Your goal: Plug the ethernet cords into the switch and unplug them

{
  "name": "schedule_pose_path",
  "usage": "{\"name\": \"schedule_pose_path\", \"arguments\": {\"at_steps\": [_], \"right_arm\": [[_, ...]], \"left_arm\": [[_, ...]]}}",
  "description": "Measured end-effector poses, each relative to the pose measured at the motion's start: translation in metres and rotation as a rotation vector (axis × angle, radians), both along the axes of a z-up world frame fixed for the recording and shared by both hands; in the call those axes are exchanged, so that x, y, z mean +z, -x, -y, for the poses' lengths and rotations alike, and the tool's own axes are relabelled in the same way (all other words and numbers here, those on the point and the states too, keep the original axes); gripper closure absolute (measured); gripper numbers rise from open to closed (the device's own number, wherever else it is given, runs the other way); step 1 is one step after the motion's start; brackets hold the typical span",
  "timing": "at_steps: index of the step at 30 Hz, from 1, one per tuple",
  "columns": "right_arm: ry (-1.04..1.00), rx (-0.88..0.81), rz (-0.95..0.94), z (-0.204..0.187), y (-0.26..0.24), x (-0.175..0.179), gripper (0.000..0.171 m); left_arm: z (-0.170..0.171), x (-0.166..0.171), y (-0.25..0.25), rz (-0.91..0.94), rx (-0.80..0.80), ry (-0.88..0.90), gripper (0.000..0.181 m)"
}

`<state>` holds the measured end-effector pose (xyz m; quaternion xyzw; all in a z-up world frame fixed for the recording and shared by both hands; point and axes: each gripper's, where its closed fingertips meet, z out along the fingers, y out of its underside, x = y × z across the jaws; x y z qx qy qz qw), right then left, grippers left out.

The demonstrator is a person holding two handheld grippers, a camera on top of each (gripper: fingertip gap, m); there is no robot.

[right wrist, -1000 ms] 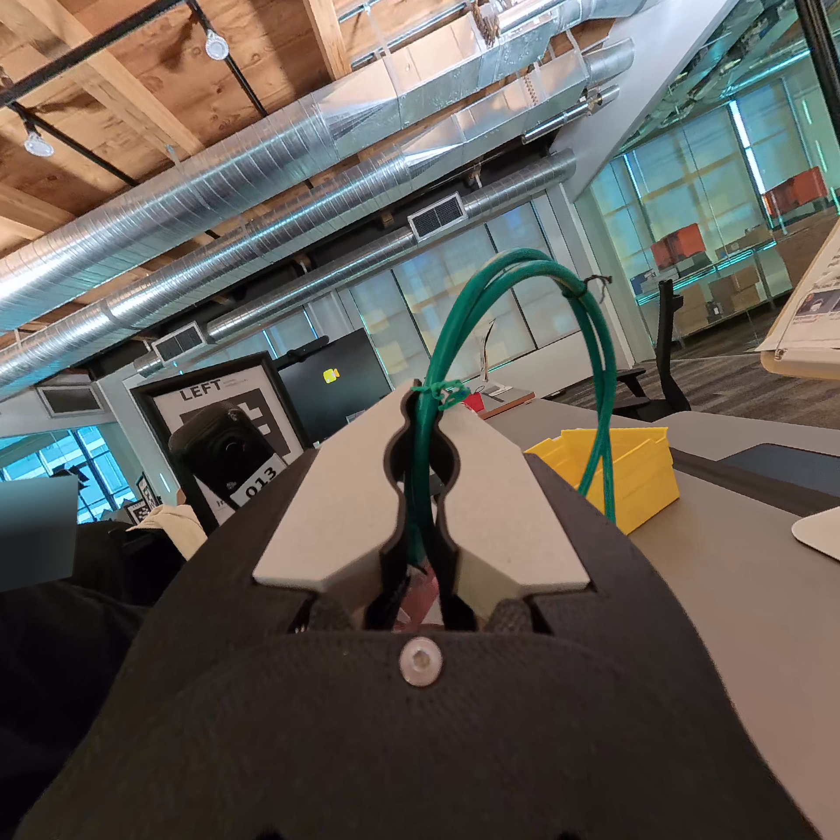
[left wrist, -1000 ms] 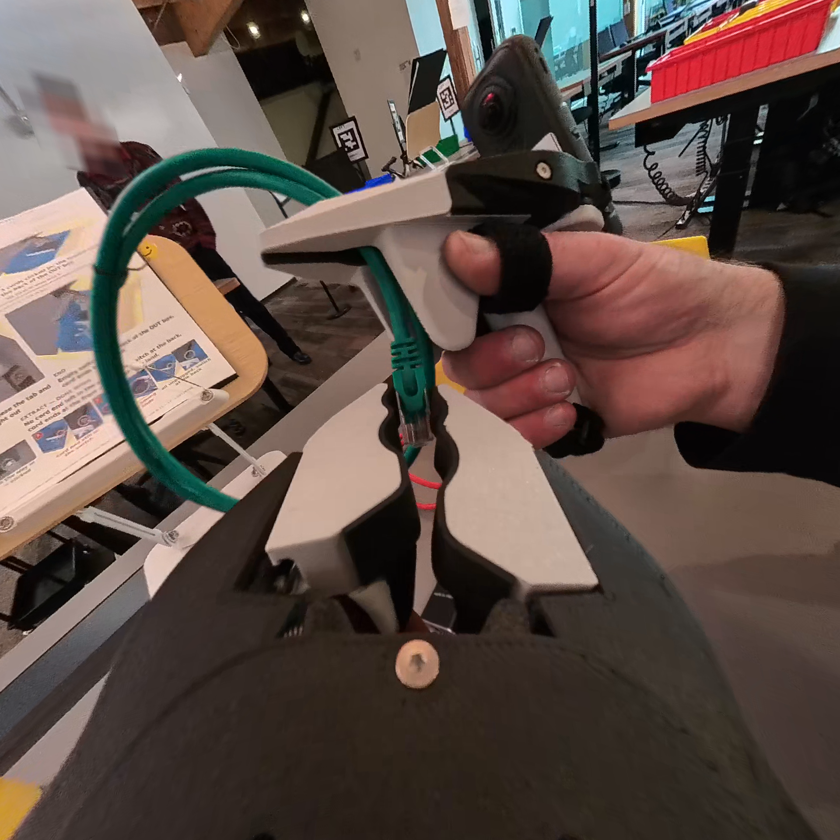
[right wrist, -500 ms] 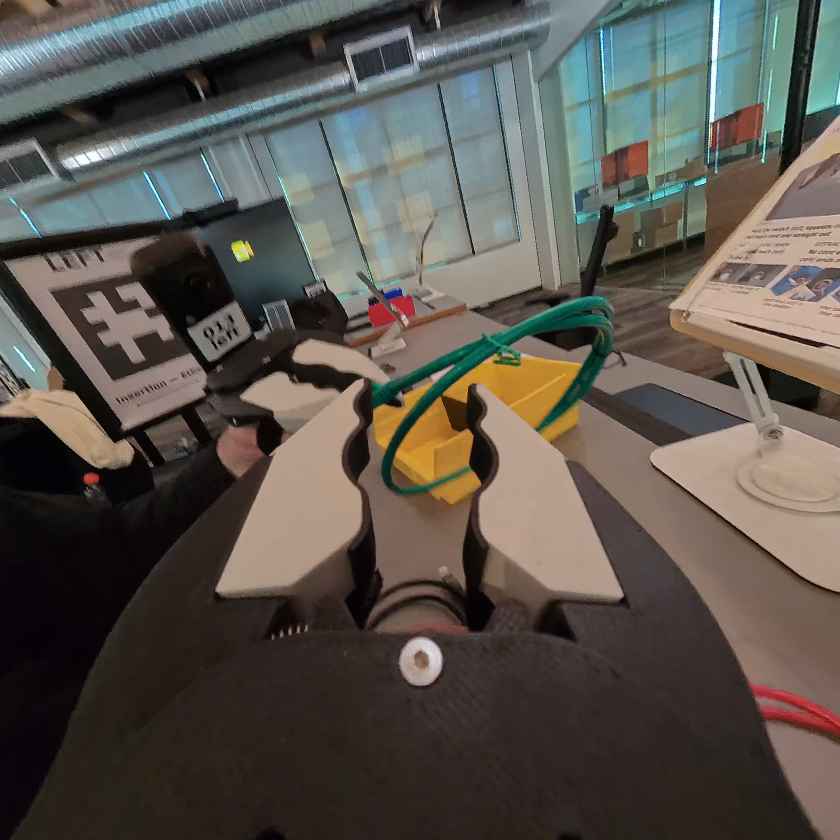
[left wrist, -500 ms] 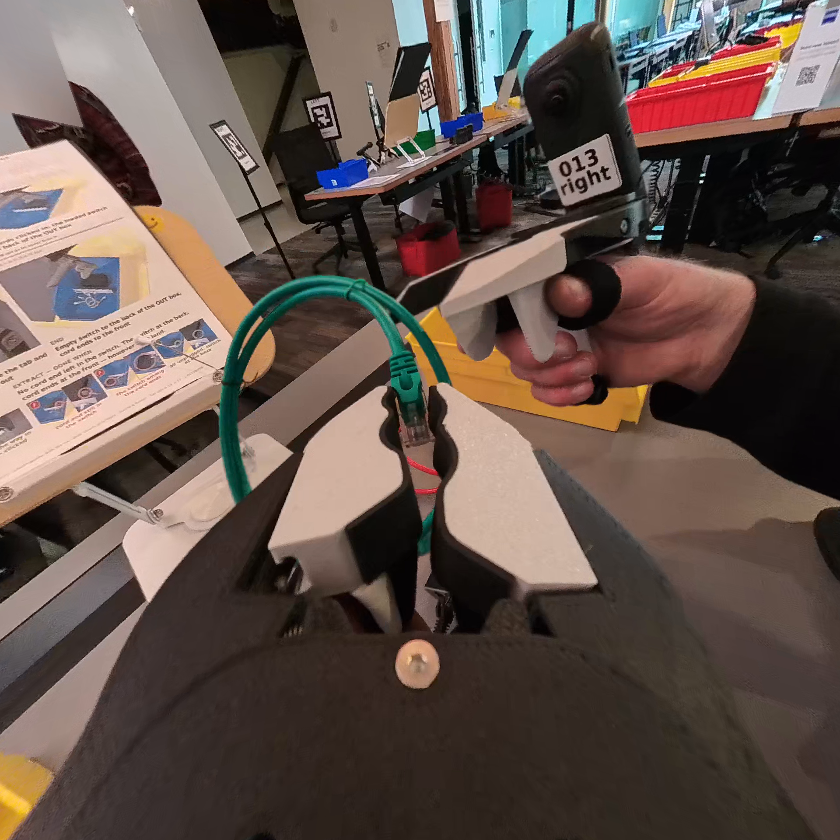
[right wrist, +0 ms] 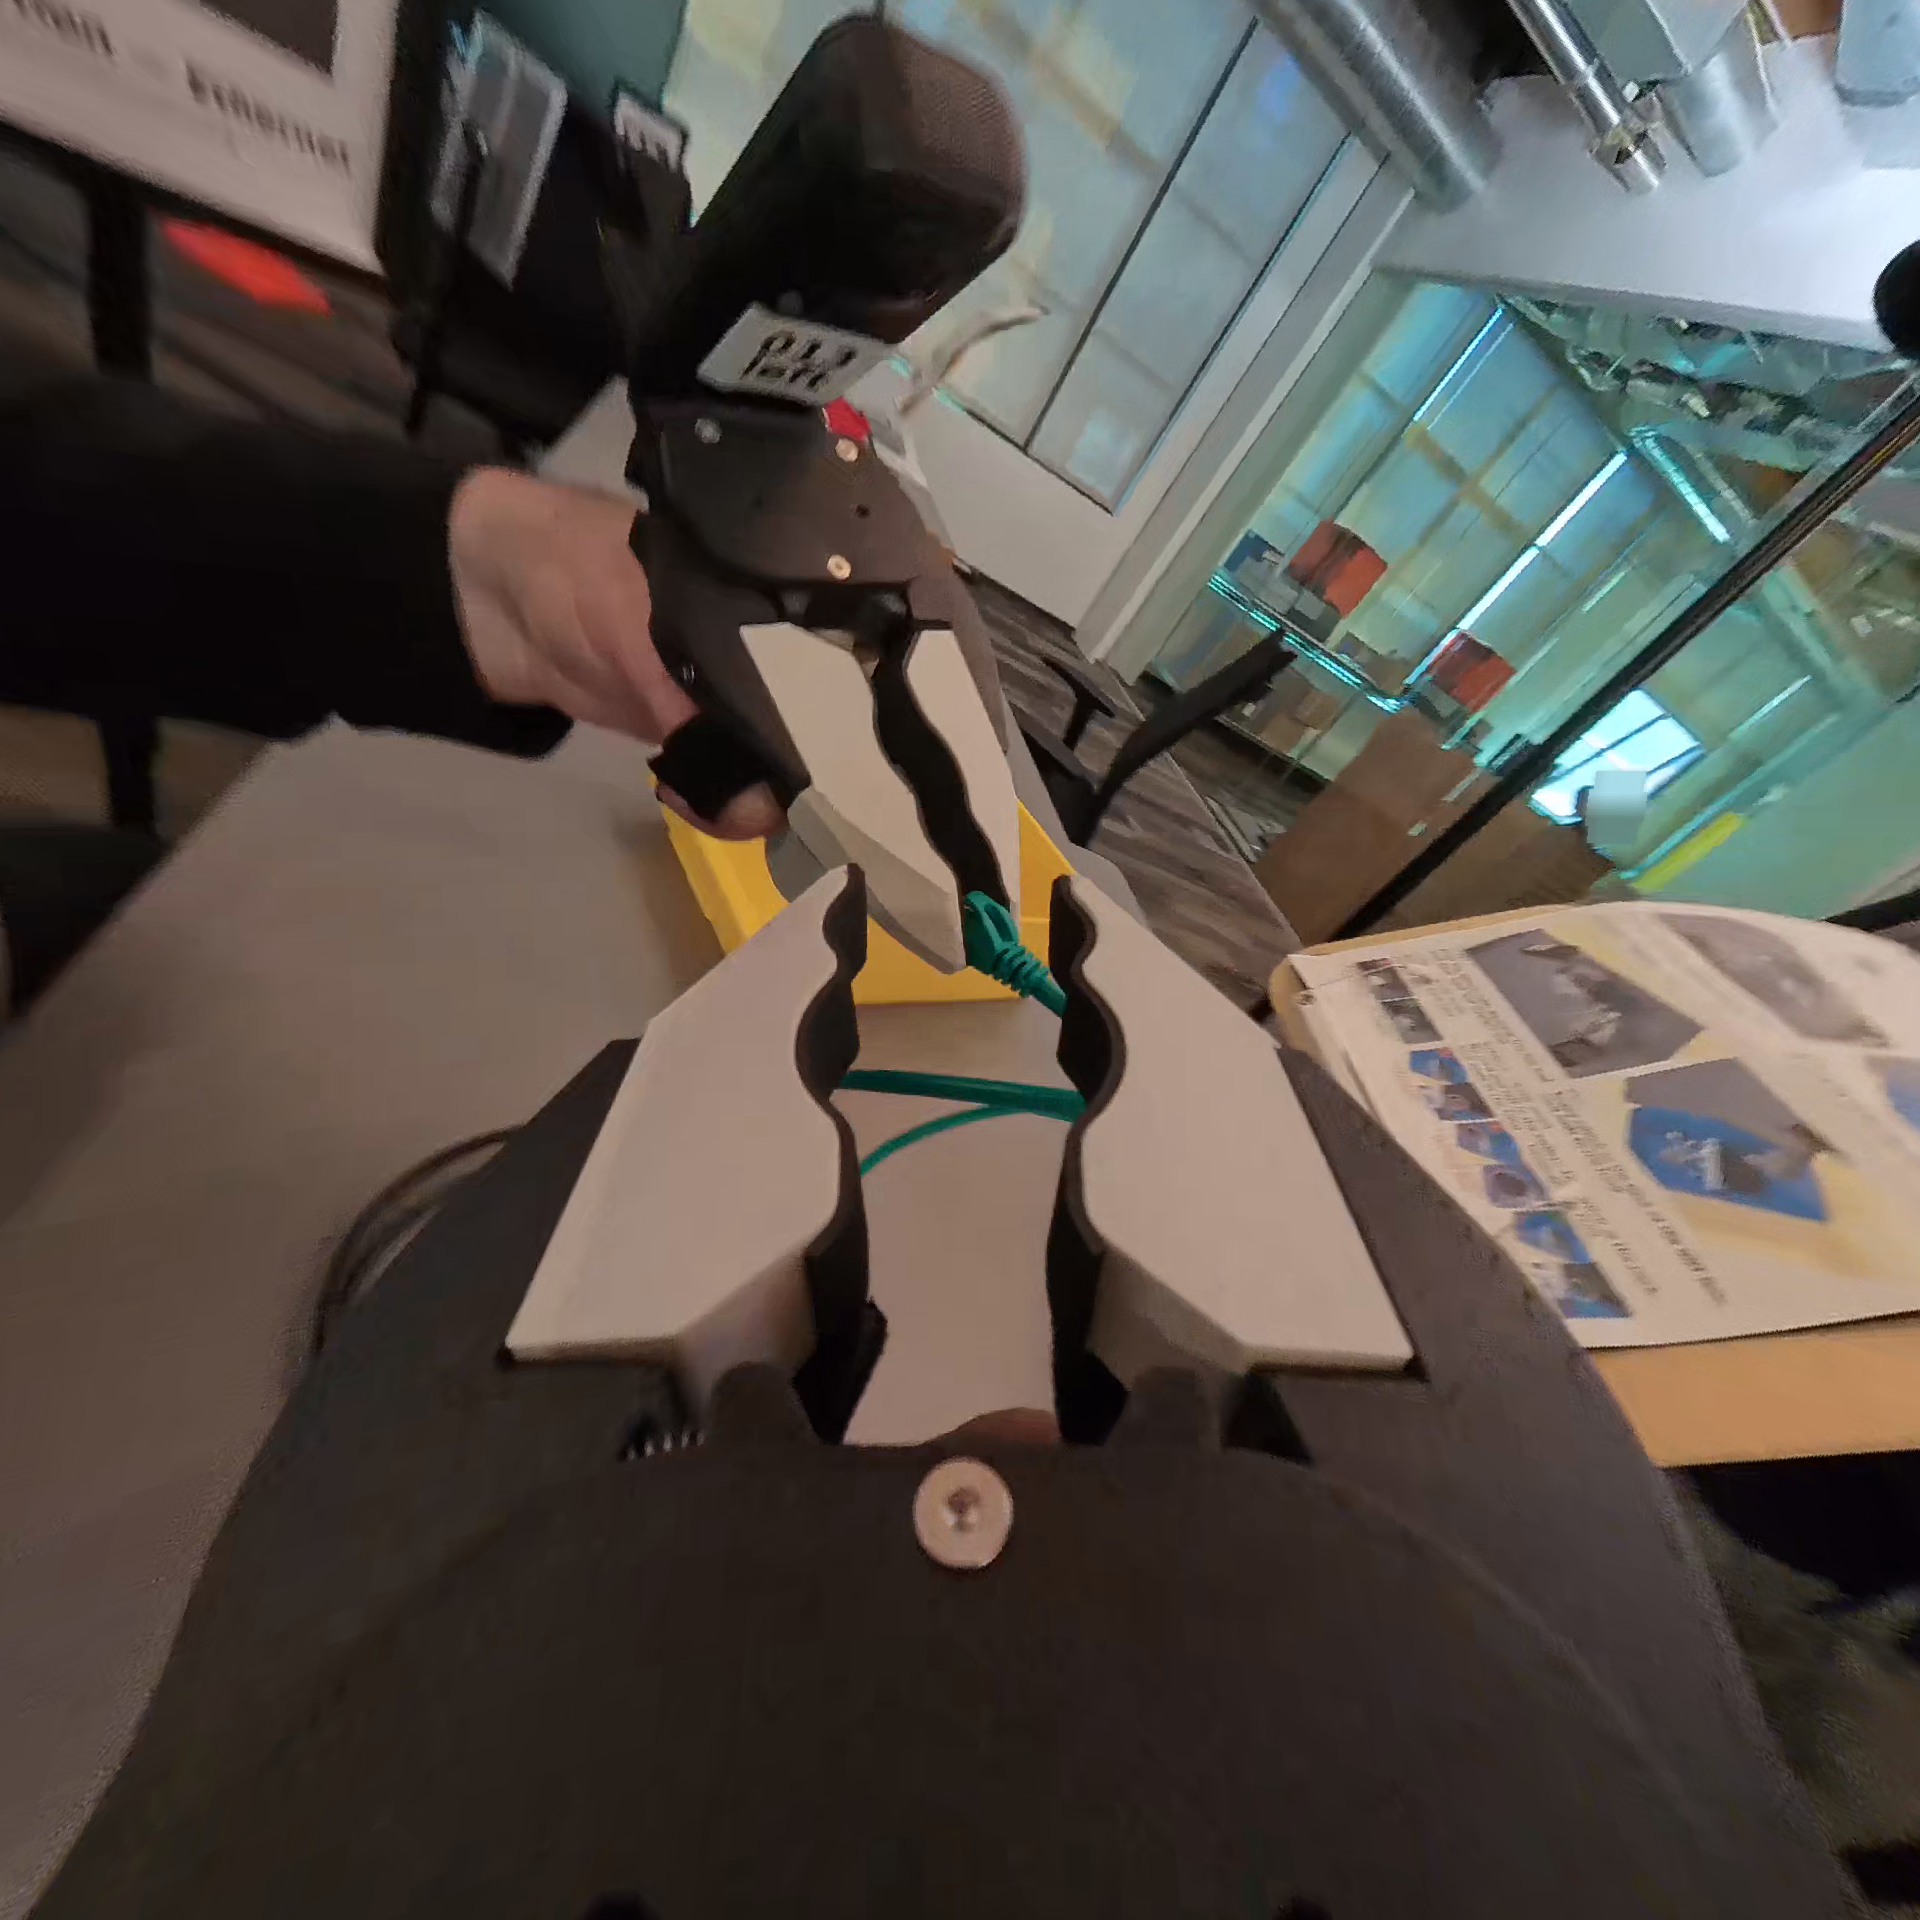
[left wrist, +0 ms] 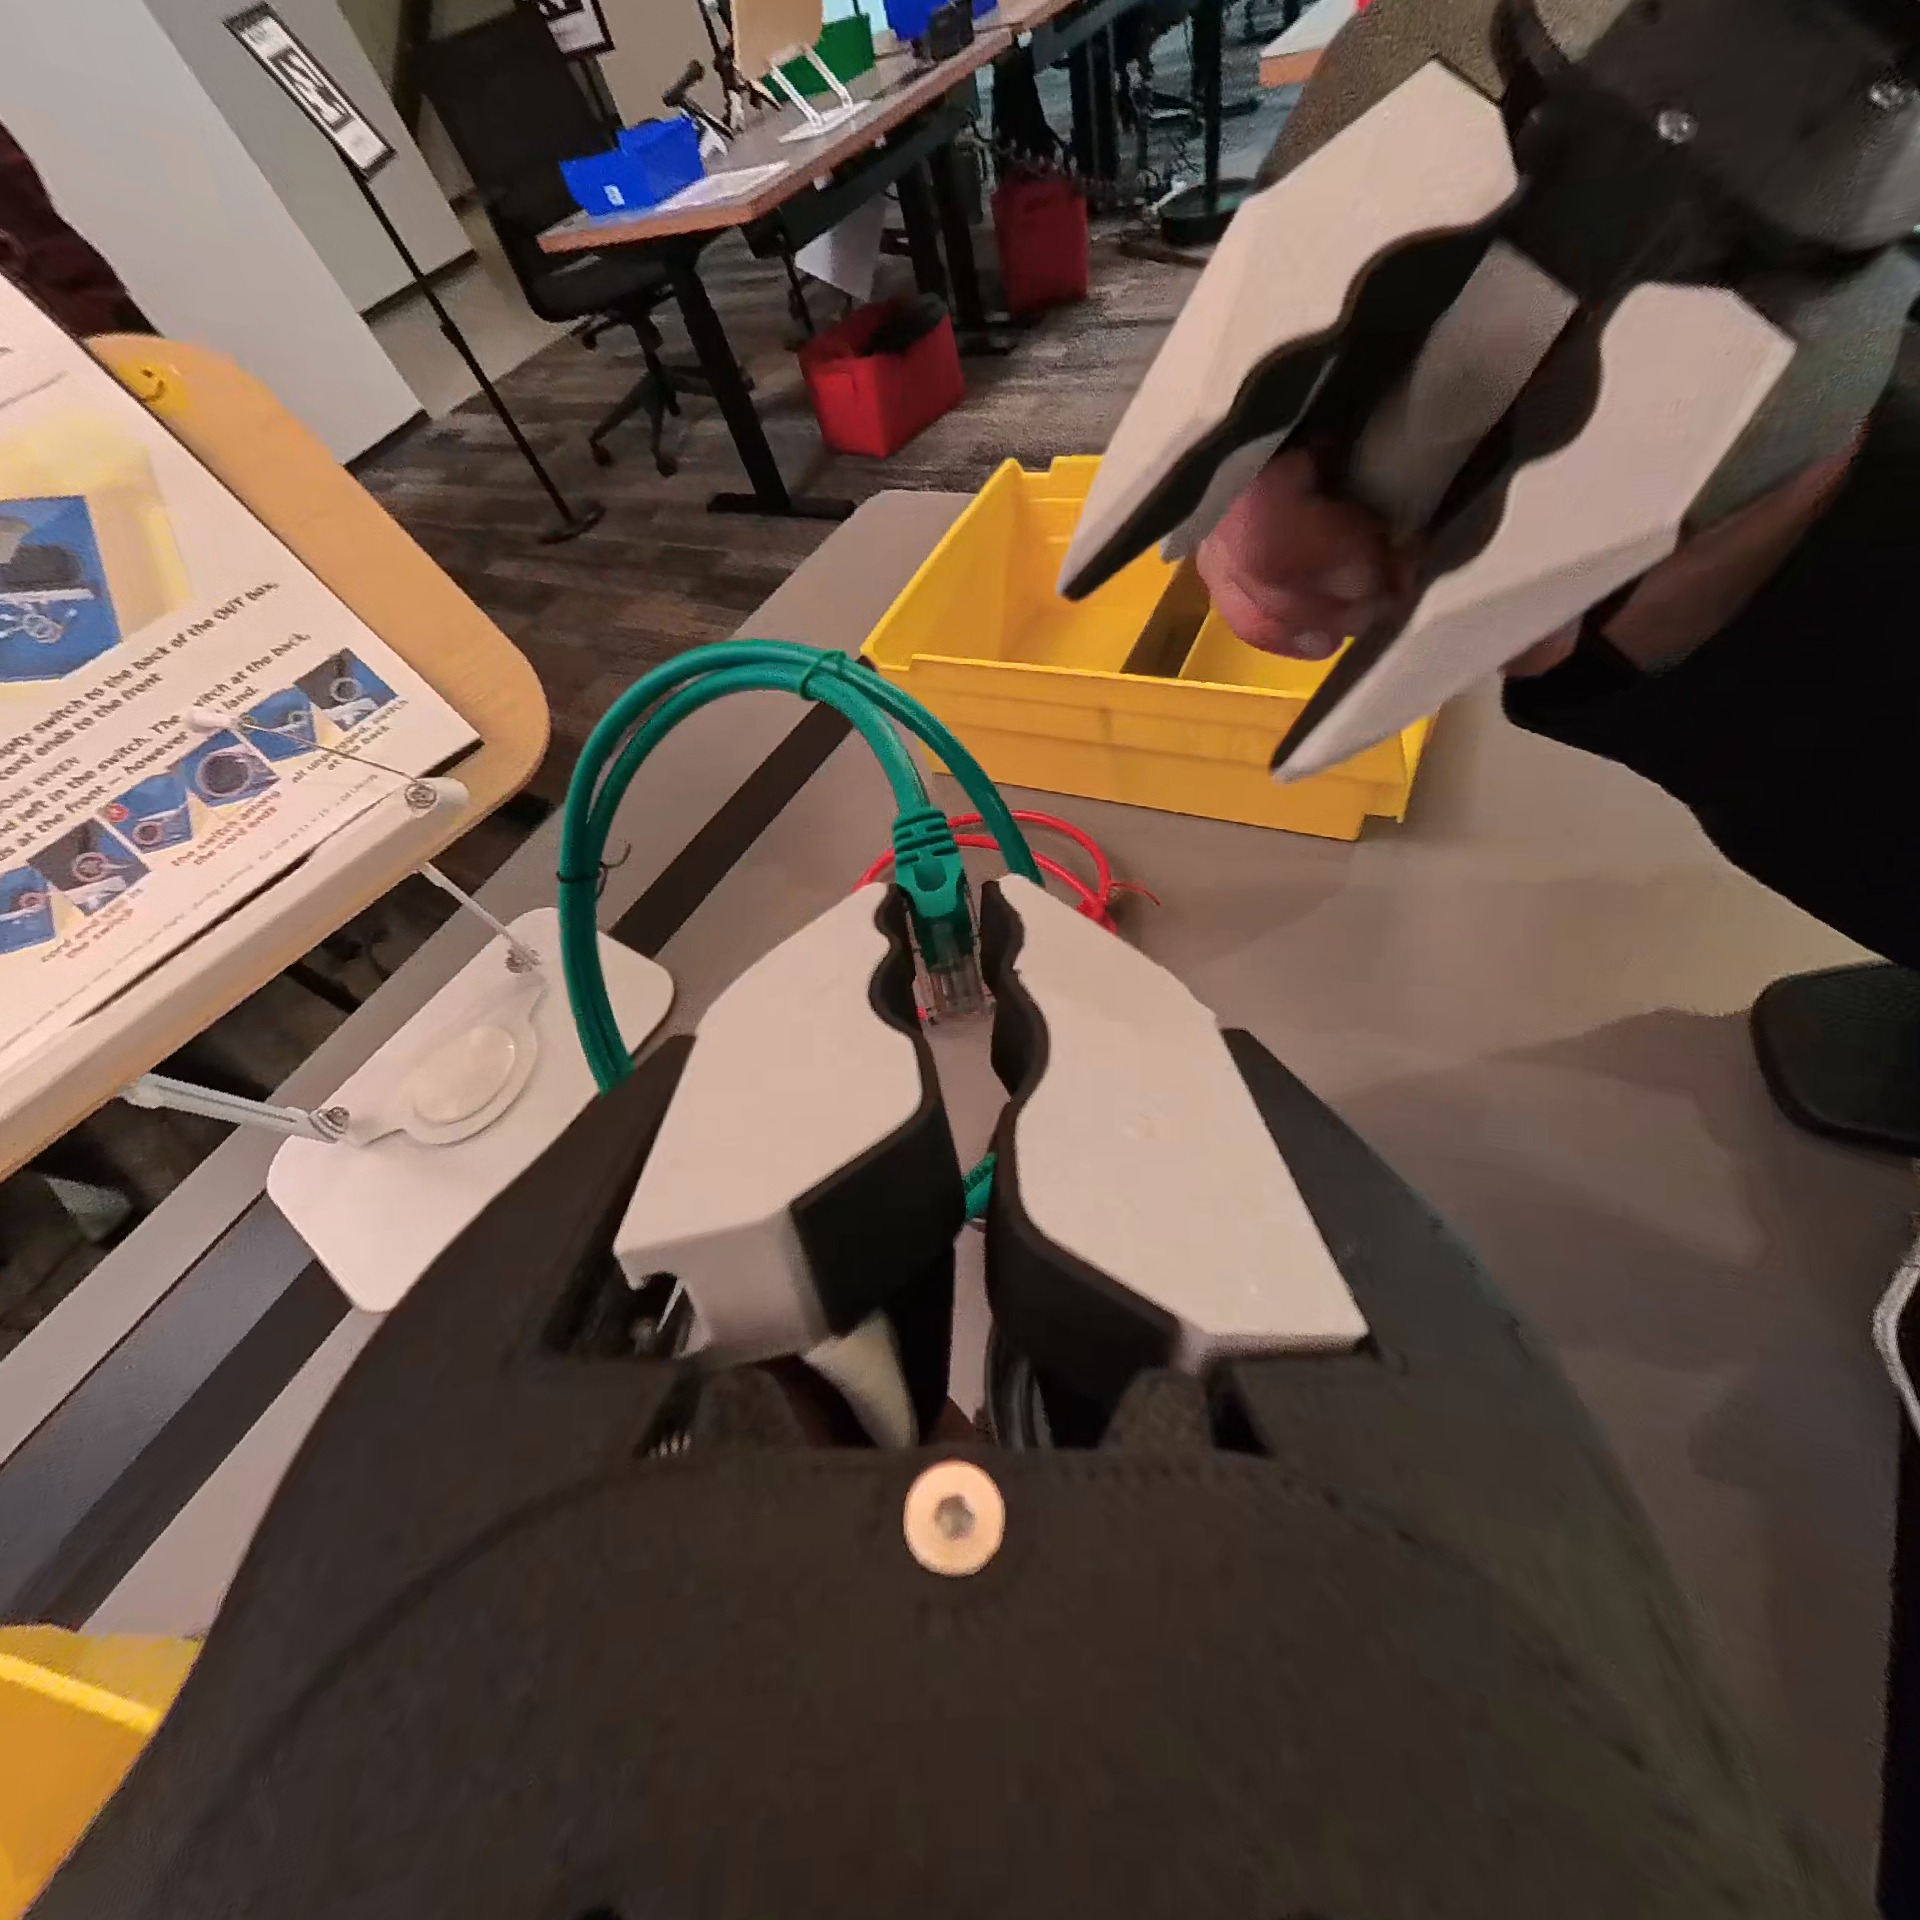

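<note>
My left gripper (left wrist: pixel 940 896) is shut on the clear plug of a green ethernet cord (left wrist: pixel 943 940). The cord loops up and to the left above the grey table (left wrist: pixel 1455 1091). A red cord (left wrist: pixel 1049 842) lies on the table just beyond it. My right gripper (left wrist: pixel 1174 681) is open and empty, up and to the right, pointing down towards the plug. In the right wrist view my right gripper (right wrist: pixel 954 888) is open, with the left gripper's fingertips (right wrist: pixel 925 925) and the green plug boot (right wrist: pixel 1003 951) between its tips. No switch is in view.
A yellow divided bin (left wrist: pixel 1122 707) stands behind the cords, also in the right wrist view (right wrist: pixel 727 894). An instruction sheet on a wooden board (left wrist: pixel 208 727) stands at the left on a white base (left wrist: pixel 457 1101). A black object (left wrist: pixel 1839 1049) lies at the right edge. Spacing between my two grippers at the tips: around 5 cm.
My right gripper has let go of the green cord, opened, and swung round to point down at the plug. My left gripper has tipped down toward the table, still holding the plug.
</note>
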<state>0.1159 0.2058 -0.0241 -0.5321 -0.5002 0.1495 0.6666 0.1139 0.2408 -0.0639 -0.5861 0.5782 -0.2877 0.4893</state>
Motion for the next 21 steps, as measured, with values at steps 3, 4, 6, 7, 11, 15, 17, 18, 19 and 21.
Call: {"name": "schedule_pose_path", "arguments": {"at_steps": [3, 4, 6, 7, 11, 15, 17, 18, 19, 21], "right_arm": [[-0.093, -0.043, 0.101, -0.001, 0.009, -0.005, 0.135], [-0.116, -0.046, 0.12, 0.0, 0.012, -0.005, 0.134], [-0.152, -0.064, 0.161, -0.002, 0.016, -0.008, 0.134], [-0.167, -0.083, 0.19, -0.004, 0.017, -0.011, 0.134], [-0.191, -0.142, 0.295, -0.016, 0.017, -0.027, 0.135], [-0.222, -0.206, 0.342, -0.026, 0.011, -0.032, 0.134], [-0.229, -0.206, 0.344, -0.027, 0.012, -0.033, 0.134], [-0.23, -0.21, 0.355, -0.028, 0.012, -0.035, 0.134], [-0.232, -0.213, 0.367, -0.029, 0.012, -0.037, 0.134], [-0.237, -0.209, 0.375, -0.029, 0.014, -0.039, 0.139]], "left_arm": [[0.002, -0.001, 0.0, -0.023, -0.028, 0.031, 0.174], [0.002, -0.002, 0.0, -0.032, -0.039, 0.041, 0.173], [0.002, -0.002, 0.001, -0.048, -0.053, 0.062, 0.175], [0.003, -0.002, 0.002, -0.051, -0.066, 0.072, 0.175], [0.006, 0.001, 0.004, -0.056, -0.091, 0.091, 0.175], [0.01, 0.003, 0.005, -0.065, -0.114, 0.106, 0.175], [0.013, 0.002, 0.004, -0.072, -0.126, 0.112, 0.175], [0.015, 0.002, 0.003, -0.074, -0.132, 0.113, 0.175], [0.016, 0.001, 0.002, -0.075, -0.136, 0.114, 0.175], [0.018, 0.001, 0.001, -0.083, -0.145, 0.117, 0.175]]}}
